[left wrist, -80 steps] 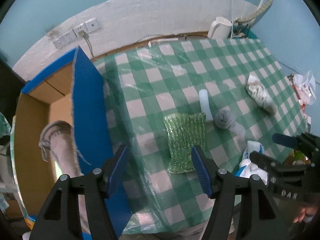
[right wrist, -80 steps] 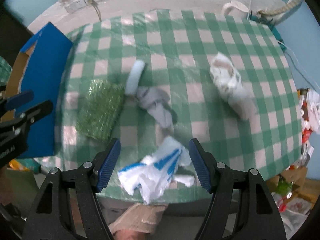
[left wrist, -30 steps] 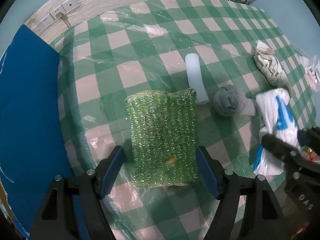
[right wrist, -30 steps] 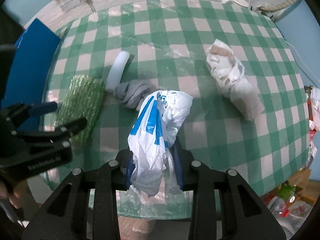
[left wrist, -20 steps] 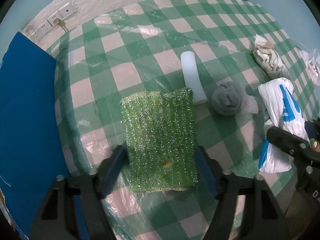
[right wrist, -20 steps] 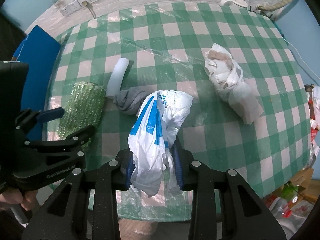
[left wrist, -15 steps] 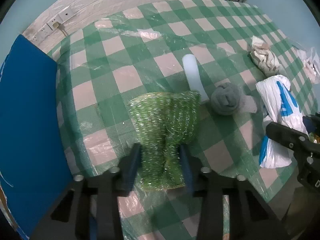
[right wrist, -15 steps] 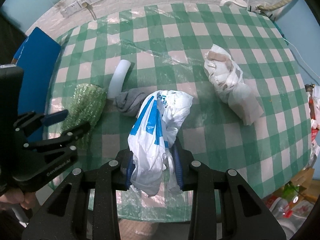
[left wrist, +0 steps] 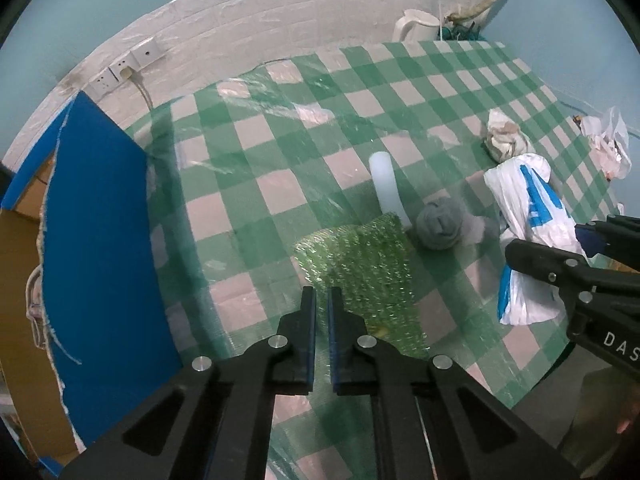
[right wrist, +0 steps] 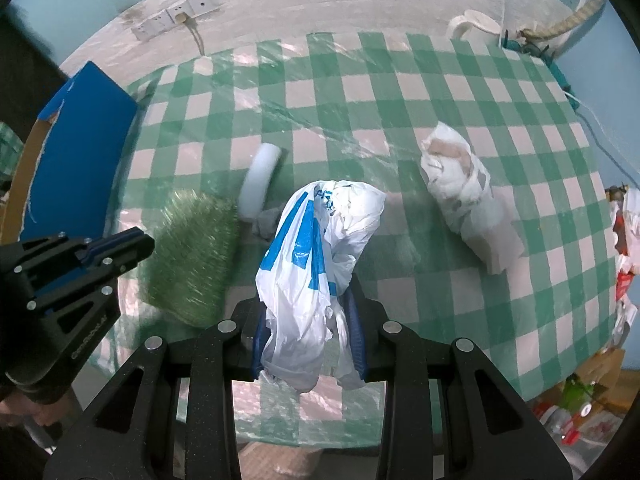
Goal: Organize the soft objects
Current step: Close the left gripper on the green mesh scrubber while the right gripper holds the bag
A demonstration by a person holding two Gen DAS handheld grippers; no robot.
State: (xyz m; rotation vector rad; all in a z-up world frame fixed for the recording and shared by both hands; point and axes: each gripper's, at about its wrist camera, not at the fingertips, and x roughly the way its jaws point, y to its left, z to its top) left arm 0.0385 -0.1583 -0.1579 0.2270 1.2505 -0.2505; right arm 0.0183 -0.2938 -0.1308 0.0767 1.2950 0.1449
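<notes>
- Left gripper [left wrist: 321, 300] is closed, with the green sponge [left wrist: 362, 268] beside it; grab it again.
- Right gripper [right wrist: 308, 320] squeezes the plastic bag [right wrist: 316, 256]; hold tight.

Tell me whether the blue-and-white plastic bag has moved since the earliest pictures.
Yes: the plastic bag, up off the table in the right gripper, now hides most of the grey cloth.

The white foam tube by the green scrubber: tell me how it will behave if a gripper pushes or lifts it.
The white foam tube is round and lies on its side, so a sideways push would probably roll it across the tablecloth. It looks like light foam, likely to squash under a firm pinch. Its slight bend may make it roll unevenly.
</notes>
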